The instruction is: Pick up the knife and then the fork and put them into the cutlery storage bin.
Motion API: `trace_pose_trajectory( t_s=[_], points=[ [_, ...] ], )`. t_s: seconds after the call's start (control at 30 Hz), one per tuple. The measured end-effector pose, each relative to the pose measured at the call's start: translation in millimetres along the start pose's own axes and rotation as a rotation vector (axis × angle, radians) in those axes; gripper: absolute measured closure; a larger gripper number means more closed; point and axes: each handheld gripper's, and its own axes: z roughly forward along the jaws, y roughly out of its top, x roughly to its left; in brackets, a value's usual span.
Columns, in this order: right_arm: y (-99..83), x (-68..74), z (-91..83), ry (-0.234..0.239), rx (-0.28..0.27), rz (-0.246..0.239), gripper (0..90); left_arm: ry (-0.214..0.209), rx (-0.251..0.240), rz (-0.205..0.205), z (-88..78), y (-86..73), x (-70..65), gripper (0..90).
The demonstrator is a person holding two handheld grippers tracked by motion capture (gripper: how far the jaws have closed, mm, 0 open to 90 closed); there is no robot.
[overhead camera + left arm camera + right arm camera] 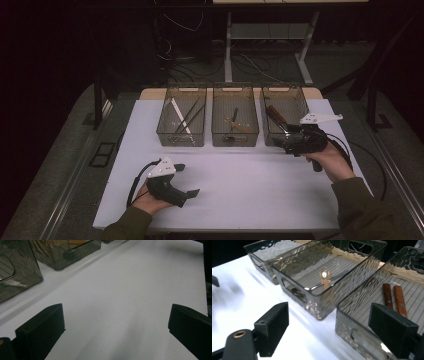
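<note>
- Dark room all around, and a white table sits lit in the middle with three smoky clear bins in a row at its far side.
- Over on the left, the left gripper rests low on the table near the front edge, jaws wide apart with bare tabletop between them.
- Next along, the left bin holds long pale and dark utensils lying lengthwise.
- Centre now: the middle bin has a wooden-handled piece lying on its ribbed floor.
- And on the right, the right bin holds two brown wooden handles side by side.
- Right there, the right gripper hangs at that bin's near wall, jaws spread wide, nothing held.
</note>
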Motion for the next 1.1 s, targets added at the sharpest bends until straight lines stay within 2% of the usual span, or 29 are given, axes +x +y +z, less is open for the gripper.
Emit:
trace_pose_trajectory(
  t_s=[0.23, 0.53, 0.83, 1.1],
  points=[
    [-19.9, 12.6, -11.6, 0.025, -0.019, 0.001, 16.6, -0.001, -0.002, -0.003, -0.2, 0.2, -1.1, 0.0],
    [-50.0, 22.9, -19.6, 0.034, -0.03, 0.007, 16.6, -0.001, -0.009, -0.008, -0.2, 0.4, -2.0, 0.0],
    [-74.5, 39.5, -22.7, 0.077, -0.013, 0.002, 16.6, -0.003, -0.012, -0.007, 0.0, 0.5, -2.5, 0.0],
    [-88.4, 47.2, -28.2, 0.084, -0.003, -0.015, 16.6, -0.003, -0.009, -0.003, -1.0, 0.6, -2.7, 0.0]
  ],
)
